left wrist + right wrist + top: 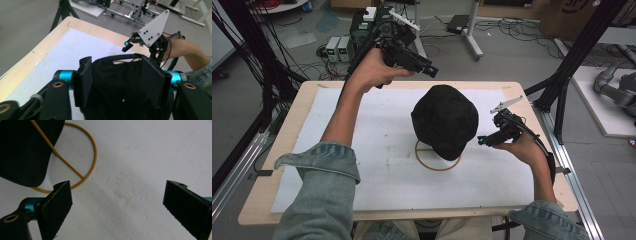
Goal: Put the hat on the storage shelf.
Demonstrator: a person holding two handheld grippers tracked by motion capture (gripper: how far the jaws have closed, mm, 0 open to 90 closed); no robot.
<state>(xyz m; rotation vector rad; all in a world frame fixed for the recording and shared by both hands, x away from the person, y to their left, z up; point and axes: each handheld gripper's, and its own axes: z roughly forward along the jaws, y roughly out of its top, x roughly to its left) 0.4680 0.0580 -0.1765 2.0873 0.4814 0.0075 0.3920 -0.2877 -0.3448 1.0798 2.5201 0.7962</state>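
On the worktop (272, 200) one black cap (445, 120) sits on one orange wire stand (432, 162), apparently mounted with nothing else to place, while my left hand-held gripper (424, 65) hovers open above it and my right hand-held gripper (484, 140) waits open beside it.

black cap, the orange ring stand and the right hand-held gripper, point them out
black cap (444, 120), high view, crown top
orange ring stand (93, 145), right gripper view, ring's curved edge
right hand-held gripper (482, 140), high view, between its tips
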